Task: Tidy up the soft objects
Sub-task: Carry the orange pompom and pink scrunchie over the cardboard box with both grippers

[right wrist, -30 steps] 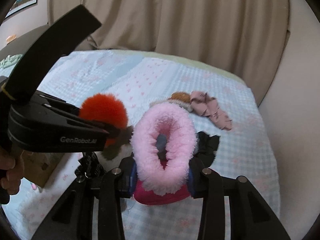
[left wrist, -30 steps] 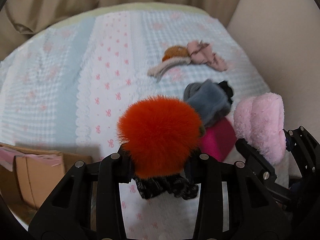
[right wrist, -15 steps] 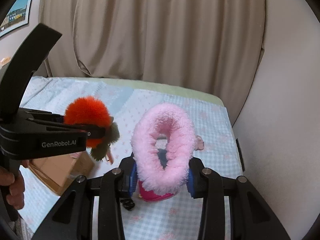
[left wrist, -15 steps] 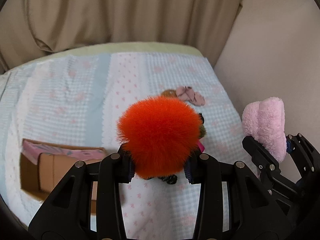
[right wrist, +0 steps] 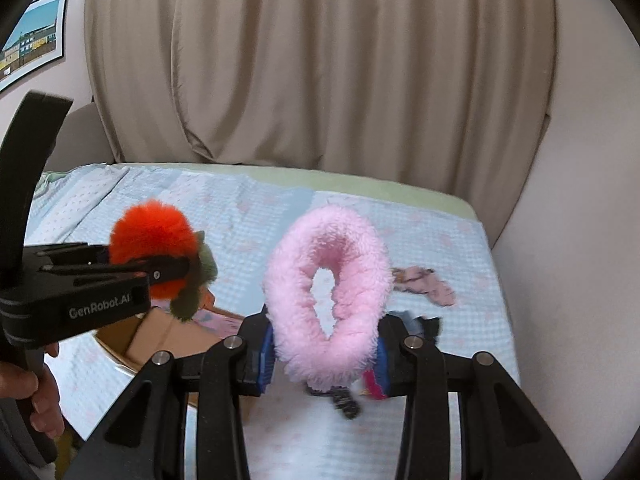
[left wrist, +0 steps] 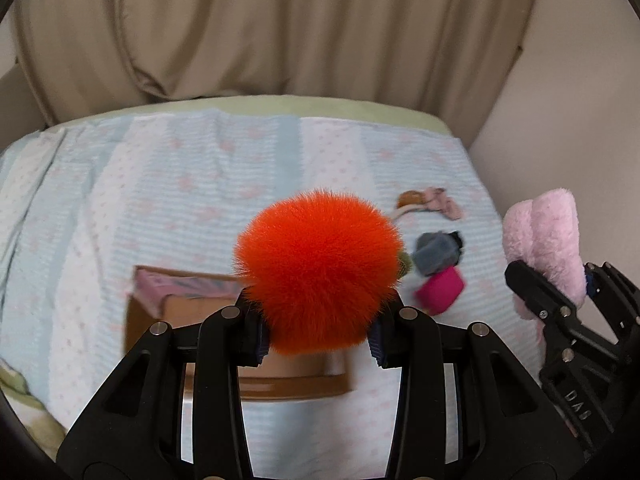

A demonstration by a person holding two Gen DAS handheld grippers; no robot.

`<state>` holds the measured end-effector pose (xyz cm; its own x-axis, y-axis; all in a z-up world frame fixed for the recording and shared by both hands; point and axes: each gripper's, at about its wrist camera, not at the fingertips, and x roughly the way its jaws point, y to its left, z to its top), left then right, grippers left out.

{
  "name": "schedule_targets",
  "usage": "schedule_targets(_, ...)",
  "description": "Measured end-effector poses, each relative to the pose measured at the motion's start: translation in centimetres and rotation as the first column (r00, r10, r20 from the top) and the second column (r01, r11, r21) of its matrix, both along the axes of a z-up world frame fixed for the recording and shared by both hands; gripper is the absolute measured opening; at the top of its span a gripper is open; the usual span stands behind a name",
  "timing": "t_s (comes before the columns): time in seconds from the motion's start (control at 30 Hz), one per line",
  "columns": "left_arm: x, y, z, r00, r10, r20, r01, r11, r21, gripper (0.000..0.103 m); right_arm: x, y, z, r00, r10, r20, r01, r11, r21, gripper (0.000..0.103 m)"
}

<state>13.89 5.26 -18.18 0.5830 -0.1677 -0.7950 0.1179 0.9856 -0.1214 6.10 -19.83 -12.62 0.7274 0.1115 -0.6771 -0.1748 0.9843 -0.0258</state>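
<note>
Both grippers have risen since the earlier frames; the bed now lies farther below and the cardboard box [left wrist: 240, 340] has come under the left gripper's view.

Left gripper [left wrist: 316, 332]: jaws pinching the orange pompom [left wrist: 320, 272], fur bulging above and around the pads. An olive-green tuft [right wrist: 196, 280] hangs at its side, seen from the right wrist. A hand [right wrist: 28, 396] grips the left tool's handle at the frame edge.

Right gripper [right wrist: 326, 356]: jaws pinching the pink fluffy ring [right wrist: 328, 292] at its lower part; the ring stands upright with its hole facing the camera.

On the bed [left wrist: 120, 200], a pale blue checked cover with pink bows. Loose things near the right edge: grey sock [left wrist: 434, 256] touching a magenta item [left wrist: 440, 290]; farther back, a pink scrunchie [left wrist: 442, 204] beside a brown piece [left wrist: 412, 199]. Something dark lies under the right jaws, blurred.

Box open, pink paper inside. Beige curtain [right wrist: 320, 60] behind the bed; framed picture [right wrist: 32, 36] on the wall, upper left.
</note>
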Motion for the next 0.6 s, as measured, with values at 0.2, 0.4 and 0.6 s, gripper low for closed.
schedule_targets(0.2, 1.1, 8.2, -2.7, 0.998, 0.016, -0.057, -0.014, 0.999, 0.036, 0.034, 1.4, 7.0, -1.4, 0.997, 0.016, -0.079, -0.013, 0.999, 0.042, 0.036)
schedule_targets(0.4, 3.1, 13.5, -6.8, 0.991, -0.009, -0.135, 0.018, 0.998, 0.063, 0.034, 3.5, 13.1, -4.6, 0.982, 0.008, -0.188, 0.006, 0.997, 0.074, 0.036)
schedule_targets(0.6, 4.6, 15.3, -12.6, 0.968, -0.086, -0.237, 0.113, 0.989, 0.100, 0.034, 5.8, 16.3, -9.8, 0.930, -0.053, -0.363, 0.110, 0.984, 0.138, 0.036)
